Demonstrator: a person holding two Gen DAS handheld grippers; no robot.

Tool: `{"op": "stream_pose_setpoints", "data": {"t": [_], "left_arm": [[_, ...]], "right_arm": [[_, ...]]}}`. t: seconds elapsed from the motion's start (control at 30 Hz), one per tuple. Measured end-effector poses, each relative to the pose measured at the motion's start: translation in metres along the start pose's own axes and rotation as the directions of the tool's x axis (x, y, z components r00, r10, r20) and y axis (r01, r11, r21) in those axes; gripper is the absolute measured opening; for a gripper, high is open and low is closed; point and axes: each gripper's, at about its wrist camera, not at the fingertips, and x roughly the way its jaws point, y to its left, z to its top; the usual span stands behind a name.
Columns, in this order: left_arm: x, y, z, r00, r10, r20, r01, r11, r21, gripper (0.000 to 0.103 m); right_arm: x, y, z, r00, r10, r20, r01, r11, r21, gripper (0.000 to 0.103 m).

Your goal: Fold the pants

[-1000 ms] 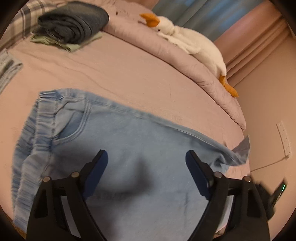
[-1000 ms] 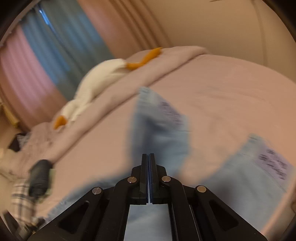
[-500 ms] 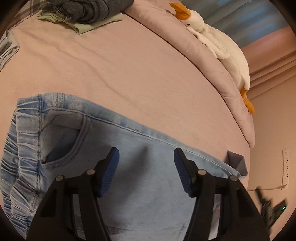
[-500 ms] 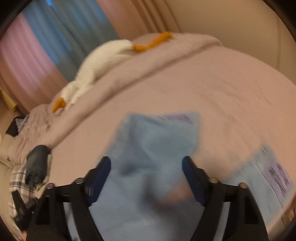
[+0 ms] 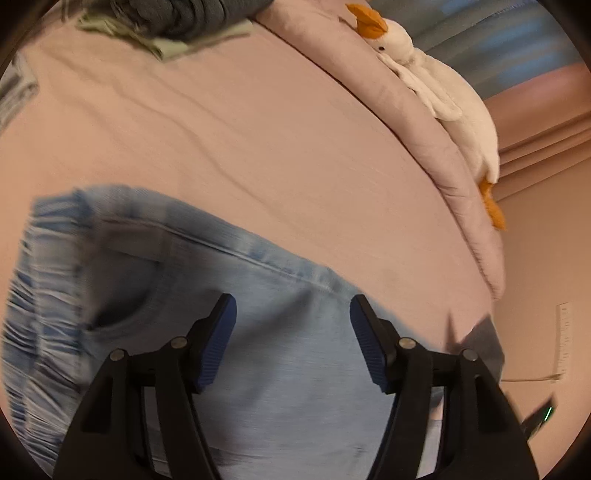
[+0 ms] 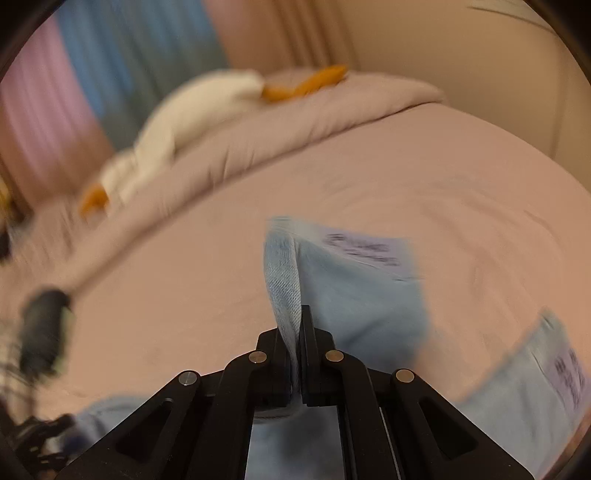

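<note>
Light blue jeans lie on the pink bed sheet, elastic waistband at the left, a front pocket beside it. My left gripper is open and empty, hovering over the jeans' upper part. In the right wrist view my right gripper is shut on a fold of a jeans leg near its hem, which stands up from the jaws. The other leg's hem lies at the lower right.
A white plush goose lies on the rolled duvet along the far side of the bed. A stack of folded dark clothes sits at the far left. Another folded garment shows at the left edge. A wall stands right of the bed.
My right gripper opened half a second ago and has now shut on the jeans leg. My left gripper stayed open and moved in lower over the jeans' upper part.
</note>
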Motion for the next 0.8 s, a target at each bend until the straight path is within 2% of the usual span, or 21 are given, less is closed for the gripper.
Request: {"op": "stream_pose_setpoints", "data": {"t": [0.07, 0.13, 0.23, 0.33, 0.4, 0.43, 0.47, 0.53, 0.63, 0.8], "left_arm": [[0.001, -0.004, -0.001, 1.0, -0.018, -0.013, 0.018, 1.0, -0.011, 0.065], [0.002, -0.008, -0.001, 1.0, -0.008, -0.02, 0.007, 1.0, -0.019, 0.065], [0.007, -0.011, -0.002, 0.998, 0.053, -0.025, -0.054, 0.998, -0.017, 0.065], [0.02, -0.009, -0.001, 0.994, 0.083, -0.072, -0.085, 0.996, -0.033, 0.063], [0.027, -0.007, 0.001, 0.989, 0.125, -0.082, -0.128, 0.991, -0.036, 0.049], [0.031, -0.004, 0.0, 0.986, 0.146, -0.083, -0.15, 0.988, -0.043, 0.027], [0.032, -0.002, -0.002, 0.989, 0.118, -0.091, -0.123, 0.991, -0.055, 0.014], [0.022, 0.003, -0.01, 0.996, 0.072, -0.058, -0.076, 0.995, -0.069, 0.013], [-0.016, 0.0, -0.03, 0.999, 0.015, 0.042, -0.015, 1.0, -0.003, 0.013], [-0.092, 0.004, -0.067, 0.983, -0.129, 0.127, 0.117, 0.988, 0.097, 0.013]], "right_arm": [[-0.026, -0.021, -0.007, 0.999, 0.033, 0.039, -0.036, 0.997, 0.068, 0.004], [-0.041, -0.042, -0.021, 0.999, 0.02, 0.042, -0.024, 0.995, 0.092, 0.004], [-0.042, -0.06, -0.037, 0.999, 0.034, 0.015, -0.036, 0.991, 0.126, 0.004], [-0.037, -0.069, -0.043, 0.999, 0.029, -0.017, -0.026, 0.99, 0.136, 0.004], [-0.036, -0.073, -0.045, 0.999, 0.034, -0.025, -0.031, 0.991, 0.133, 0.004], [-0.034, -0.072, -0.046, 0.998, 0.049, -0.031, -0.044, 0.989, 0.141, 0.004], [-0.032, -0.076, -0.048, 0.995, 0.085, -0.044, -0.077, 0.984, 0.163, 0.004], [-0.027, -0.079, -0.046, 0.992, 0.107, -0.06, -0.095, 0.98, 0.172, 0.004], [-0.03, -0.073, -0.045, 0.997, 0.06, -0.047, -0.054, 0.991, 0.121, 0.004], [-0.054, -0.073, -0.041, 0.998, 0.066, 0.014, -0.067, 0.994, 0.092, 0.004]]}}
